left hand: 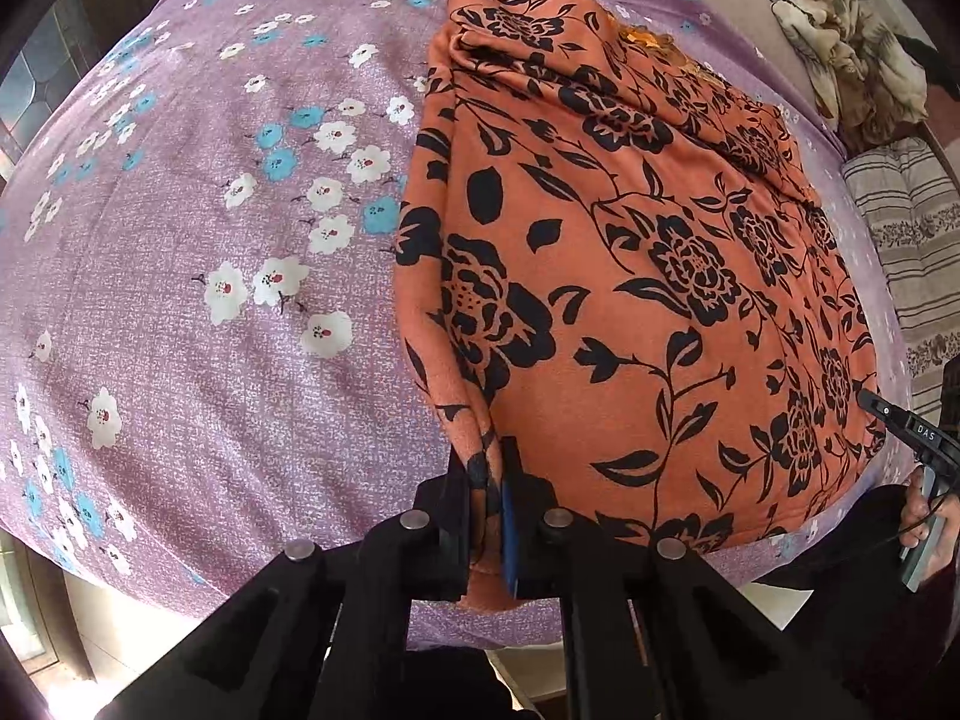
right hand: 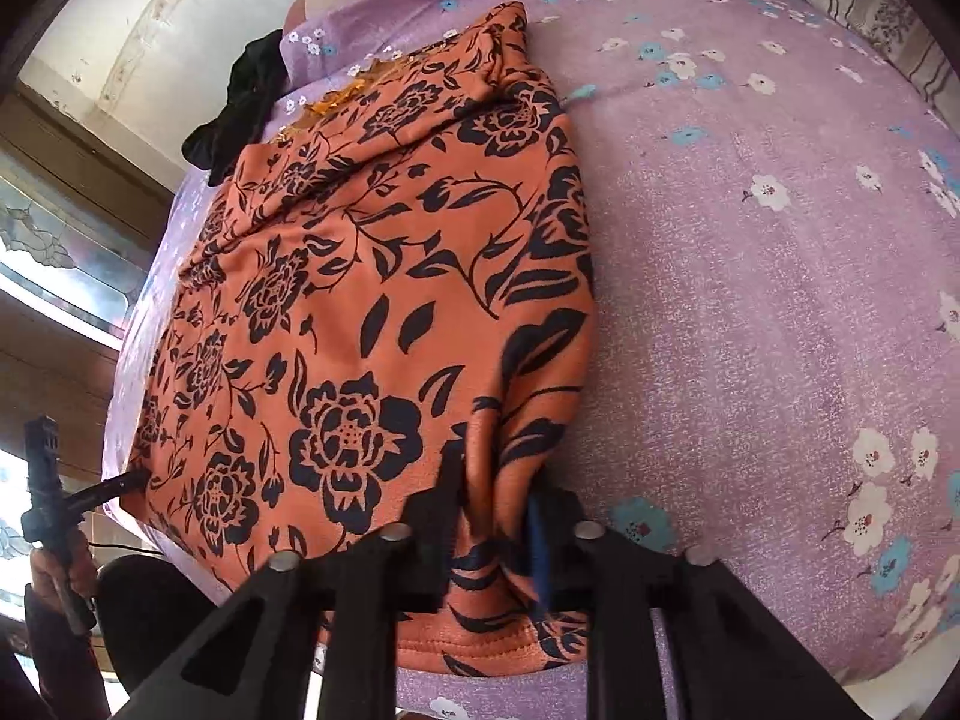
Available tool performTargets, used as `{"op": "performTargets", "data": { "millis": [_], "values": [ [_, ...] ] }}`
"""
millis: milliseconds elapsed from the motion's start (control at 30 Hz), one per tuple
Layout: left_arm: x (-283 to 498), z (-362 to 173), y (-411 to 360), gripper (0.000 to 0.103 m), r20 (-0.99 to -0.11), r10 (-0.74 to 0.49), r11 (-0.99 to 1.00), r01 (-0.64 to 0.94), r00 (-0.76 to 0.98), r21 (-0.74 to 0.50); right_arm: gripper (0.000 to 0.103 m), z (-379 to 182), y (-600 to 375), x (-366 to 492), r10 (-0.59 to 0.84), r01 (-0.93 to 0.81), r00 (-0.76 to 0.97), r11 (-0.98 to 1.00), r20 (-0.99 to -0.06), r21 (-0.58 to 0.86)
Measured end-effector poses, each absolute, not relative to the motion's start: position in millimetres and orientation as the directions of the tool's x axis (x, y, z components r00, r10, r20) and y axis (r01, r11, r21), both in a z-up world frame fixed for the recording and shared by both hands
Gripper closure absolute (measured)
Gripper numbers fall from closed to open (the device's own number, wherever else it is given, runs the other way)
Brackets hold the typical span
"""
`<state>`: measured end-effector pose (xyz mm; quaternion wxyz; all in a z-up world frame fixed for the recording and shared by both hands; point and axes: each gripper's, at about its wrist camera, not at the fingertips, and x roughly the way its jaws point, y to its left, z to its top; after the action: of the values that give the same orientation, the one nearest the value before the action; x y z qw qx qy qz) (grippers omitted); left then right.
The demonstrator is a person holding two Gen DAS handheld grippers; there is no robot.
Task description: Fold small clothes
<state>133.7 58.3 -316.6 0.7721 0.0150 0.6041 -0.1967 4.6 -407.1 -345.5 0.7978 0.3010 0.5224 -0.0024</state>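
A soft orange garment [left hand: 630, 276] printed with black roses lies on the lilac flowered bedsheet [left hand: 198, 276]. The left gripper [left hand: 485, 516] pinches one near corner and the right gripper [right hand: 495, 531] the other, each bunching the hem.

An orange garment [left hand: 648, 276] with a black pattern of roses, leaves and vines lies spread on the bed, folded over on itself lengthwise so its long edges run straight away from the near side. The far end is rumpled into soft ridges, with a bit of yellow-gold trim showing there. The cloth is soft and fleecy, and a stitched hem shows at the near edge. Its two near corners are bunched and lifted slightly off the bed, while the rest lies mostly flat.
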Motion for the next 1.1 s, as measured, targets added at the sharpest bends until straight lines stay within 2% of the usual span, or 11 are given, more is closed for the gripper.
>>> {"op": "performTargets", "data": {
  "millis": [167, 267, 367, 667, 767, 900, 933, 1000, 1067, 1100],
  "values": [
    [124.6, -285.3, 70.9, 0.096, -0.85, -0.472, 0.864, 0.315, 0.233, -0.393, 0.092, -326.6, -416.5, -7.7, 0.365, 0.261, 0.563, 0.773, -0.741, 0.579],
    [126.0, -264.0, 85.8, 0.096, -0.81, -0.528, 0.839, 0.304, 0.256, -0.451, 0.092, -312.3, -426.8, -18.3, 0.433, 0.205, 0.644, 0.696, -0.631, 0.688],
    [135.7, -252.0, 95.3, 0.096, -0.772, -0.582, 0.809, 0.285, 0.256, -0.515, 0.092, -310.5, -435.9, -20.5, 0.487, 0.186, 0.671, 0.619, -0.559, 0.763],
    [210.2, -228.3, 64.6, 0.096, -0.777, -0.581, 0.808, 0.29, 0.243, -0.513, 0.092, -301.3, -455.2, 38.9, 0.56, 0.178, 0.685, 0.492, -0.467, 0.852],
    [268.7, -223.9, 48.8, 0.096, -0.792, -0.565, 0.82, 0.259, 0.23, -0.51, 0.093, -292.8, -478.7, 91.2, 0.522, 0.201, 0.719, 0.476, -0.46, 0.856],
    [374.9, -228.6, 19.9, 0.095, -0.799, -0.535, 0.845, 0.168, 0.273, -0.508, 0.092, -296.5, -528.4, 188.3, 0.4, 0.293, 0.792, 0.414, -0.461, 0.862],
    [398.9, -236.0, 15.5, 0.092, -0.806, -0.51, 0.859, 0.122, 0.3, -0.498, 0.089, -303.0, -540.2, 211.3, 0.361, 0.322, 0.812, 0.38, -0.459, 0.867],
    [429.5, -259.1, 18.2, 0.087, -0.802, -0.484, 0.85, -0.03, 0.349, -0.526, 0.074, -320.8, -557.9, 244.4, 0.285, 0.416, 0.809, 0.341, -0.515, 0.843],
    [438.1, -283.4, 23.9, 0.073, -0.795, -0.47, 0.831, -0.111, 0.384, -0.545, 0.022, -344.1, -567.7, 248.3, 0.233, 0.528, 0.781, 0.251, -0.58, 0.811],
    [436.6, -291.4, 25.6, 0.068, -0.786, -0.47, 0.829, -0.106, 0.401, -0.549, 0.02, -353.6, -568.4, 241.8, 0.219, 0.529, 0.794, 0.212, -0.568, 0.822]
  ]
}}
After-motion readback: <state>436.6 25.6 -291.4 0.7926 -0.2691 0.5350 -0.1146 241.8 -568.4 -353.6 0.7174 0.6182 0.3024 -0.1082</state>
